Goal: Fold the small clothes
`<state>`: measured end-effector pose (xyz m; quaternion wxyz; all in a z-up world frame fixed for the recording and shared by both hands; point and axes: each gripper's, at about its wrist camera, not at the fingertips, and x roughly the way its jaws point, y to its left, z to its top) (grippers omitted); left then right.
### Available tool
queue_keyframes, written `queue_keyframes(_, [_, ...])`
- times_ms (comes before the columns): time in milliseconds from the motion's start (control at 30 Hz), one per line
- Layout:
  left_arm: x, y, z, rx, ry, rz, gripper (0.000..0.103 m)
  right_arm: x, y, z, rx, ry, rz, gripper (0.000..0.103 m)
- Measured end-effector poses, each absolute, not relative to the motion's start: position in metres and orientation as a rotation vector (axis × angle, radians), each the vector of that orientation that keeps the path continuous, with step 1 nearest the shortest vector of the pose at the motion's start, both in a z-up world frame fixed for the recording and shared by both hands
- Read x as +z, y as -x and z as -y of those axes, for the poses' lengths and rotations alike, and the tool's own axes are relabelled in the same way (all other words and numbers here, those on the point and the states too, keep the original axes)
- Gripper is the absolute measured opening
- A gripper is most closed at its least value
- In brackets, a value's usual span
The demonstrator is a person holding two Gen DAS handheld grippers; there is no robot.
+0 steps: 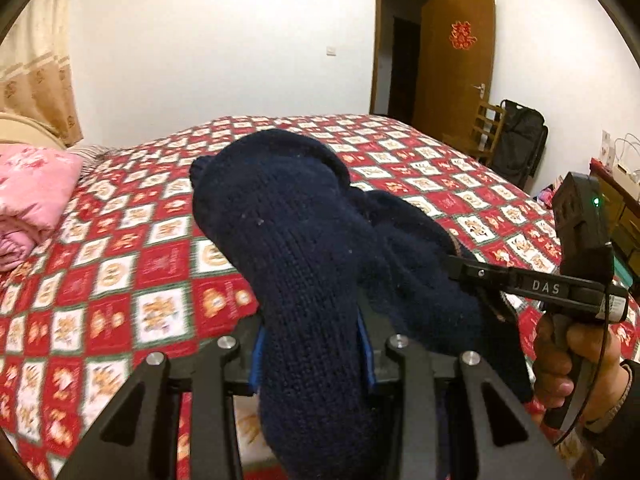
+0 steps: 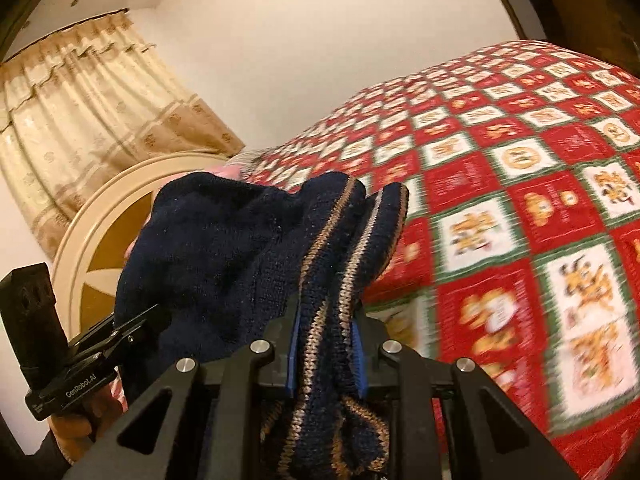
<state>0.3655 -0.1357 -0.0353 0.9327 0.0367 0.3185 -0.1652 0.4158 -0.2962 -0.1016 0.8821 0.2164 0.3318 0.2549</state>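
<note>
A wide bed [image 1: 132, 216] fills the room in front of me, covered by a quilt of red and white squares with gold figures and green borders. Behind it stands a plain pale wall, with beige patterned curtains [image 2: 80, 120] at the left and an open brown door [image 1: 456, 64] at the far right. A round cream headboard [image 2: 100, 240] rises at the left end of the bed, and a folded pink quilt [image 1: 32, 208] lies beside it.

I hold a dark navy knitted garment [image 1: 304, 248] up above the bed, stretched between my two tools. My left gripper [image 1: 312, 356] is clamped on a thick plain navy bunch of the knit, its blue pads pressing in from both sides, and the cloth rises ahead of it in a rounded hump. My right gripper [image 2: 326, 356] is clamped on the garment's edge, where tan and brown stripes [image 2: 332, 232] run along the navy knit; the fabric spills over and beneath it.

From the left view, my right hand [image 1: 568, 364] grips its black handle at the near right. From the right view, the left tool's handle shows at the near left.
</note>
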Motion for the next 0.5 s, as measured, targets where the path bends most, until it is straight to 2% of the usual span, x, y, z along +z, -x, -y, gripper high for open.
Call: queue_keyframes(500, [-0.018,-0.257,0.015,-0.174,0.030,-0.598,0.037,-0.068,-0.326,0.166,0.758,-0.389,-0.717,0.021])
